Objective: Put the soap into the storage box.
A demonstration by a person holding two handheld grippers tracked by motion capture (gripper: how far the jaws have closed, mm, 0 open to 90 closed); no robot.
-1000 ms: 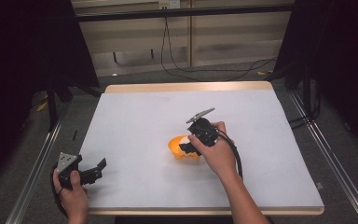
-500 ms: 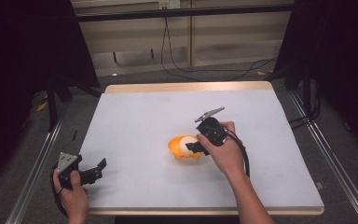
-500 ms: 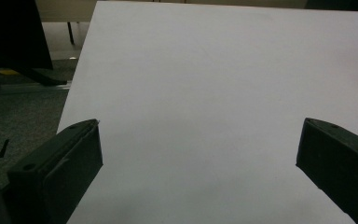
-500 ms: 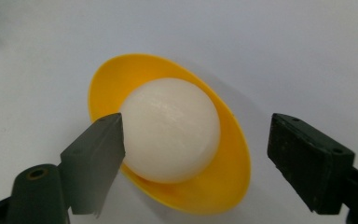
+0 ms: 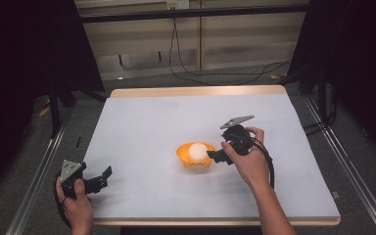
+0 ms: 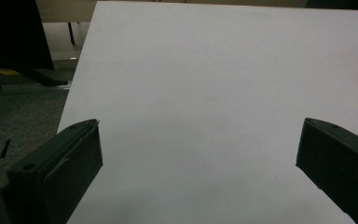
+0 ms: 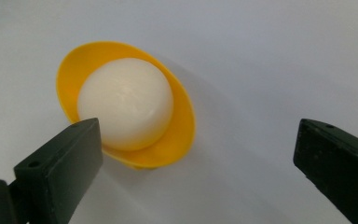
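My right tongs (image 5: 213, 155) have just been opening, now wide, nothing held, beside the yellow bowl (image 7: 182, 126) holding the white ball (image 7: 126, 103) mid-table; left tongs (image 5: 99, 177) idle, open, empty

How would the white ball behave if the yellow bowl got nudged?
The white ball looks smooth and round, so it would probably roll. The yellow bowl is shallow and seems tilted, likely light plastic; a push might tip it and spill the ball.

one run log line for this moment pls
right gripper: just opened, empty | white ball: in orange bowl | left gripper: open, idle
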